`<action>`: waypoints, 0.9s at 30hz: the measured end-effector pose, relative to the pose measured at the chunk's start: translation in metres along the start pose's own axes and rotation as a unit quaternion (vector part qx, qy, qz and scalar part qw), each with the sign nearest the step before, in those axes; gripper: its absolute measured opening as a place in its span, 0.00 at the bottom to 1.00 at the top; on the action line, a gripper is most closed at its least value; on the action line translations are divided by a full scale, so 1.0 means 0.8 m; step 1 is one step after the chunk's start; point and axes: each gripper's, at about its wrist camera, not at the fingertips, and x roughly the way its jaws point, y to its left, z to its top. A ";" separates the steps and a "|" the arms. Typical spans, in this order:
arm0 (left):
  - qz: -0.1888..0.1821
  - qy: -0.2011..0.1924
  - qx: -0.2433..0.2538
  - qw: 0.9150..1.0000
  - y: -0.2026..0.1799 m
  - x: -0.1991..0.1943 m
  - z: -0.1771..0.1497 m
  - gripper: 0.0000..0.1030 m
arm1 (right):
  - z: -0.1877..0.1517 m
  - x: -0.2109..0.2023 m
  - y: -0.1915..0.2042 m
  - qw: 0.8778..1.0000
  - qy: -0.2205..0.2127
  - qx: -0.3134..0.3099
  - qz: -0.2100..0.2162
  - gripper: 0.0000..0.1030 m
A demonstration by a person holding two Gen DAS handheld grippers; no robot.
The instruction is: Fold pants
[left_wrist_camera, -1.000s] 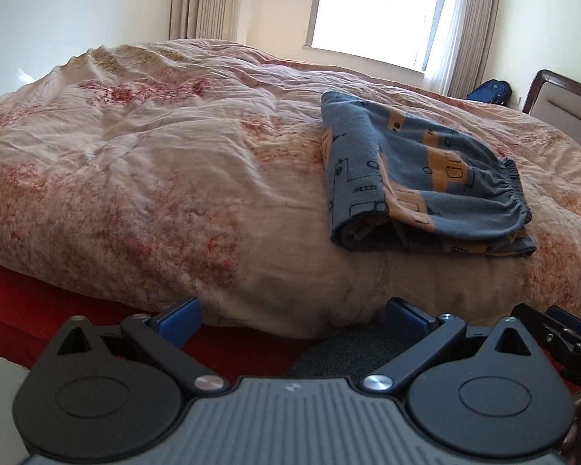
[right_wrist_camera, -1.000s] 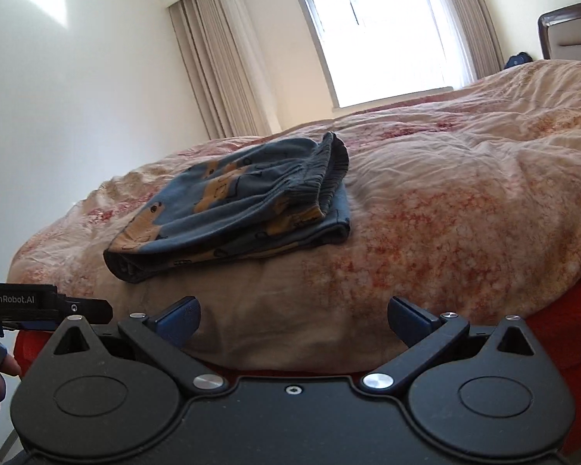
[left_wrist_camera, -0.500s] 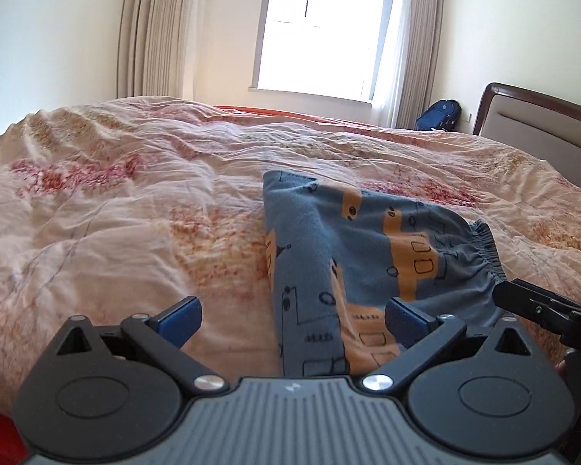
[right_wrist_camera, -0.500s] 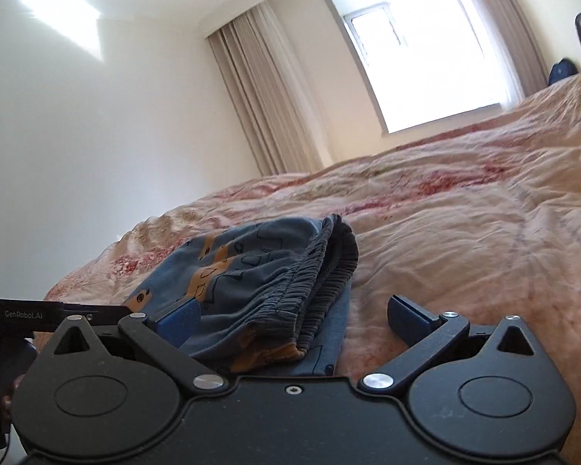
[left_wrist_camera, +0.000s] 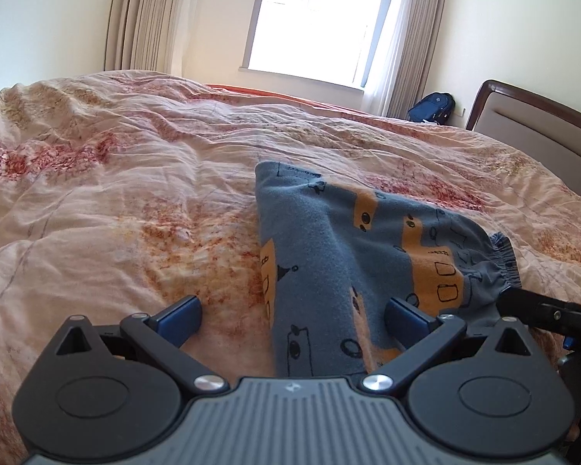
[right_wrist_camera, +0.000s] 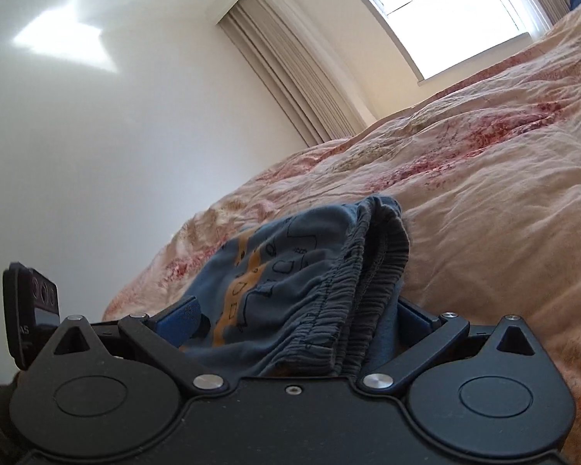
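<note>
folded blue fleece pants w/ orange print on wrinkled pink floral quilt | gathered elastic waistband btwn wide-apart fingers of right gripper | left gripper spread wide over pants' edge

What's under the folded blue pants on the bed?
The folded pants lie directly on the floral comforter. Whatever is between their layers or beneath the comforter is covered.
</note>
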 end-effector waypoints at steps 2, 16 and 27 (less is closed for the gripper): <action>0.003 0.003 0.000 1.000 -0.002 0.003 0.008 1.00 | 0.005 0.004 -0.002 1.000 -0.008 0.011 -0.004 1.00; -0.015 0.025 -0.020 0.999 -0.007 0.022 0.035 0.99 | 0.004 0.008 -0.009 0.995 -0.046 0.047 -0.068 0.68; -0.022 0.031 -0.060 0.997 -0.008 0.015 0.036 0.61 | 0.004 -0.007 -0.009 0.991 -0.054 0.079 -0.094 0.32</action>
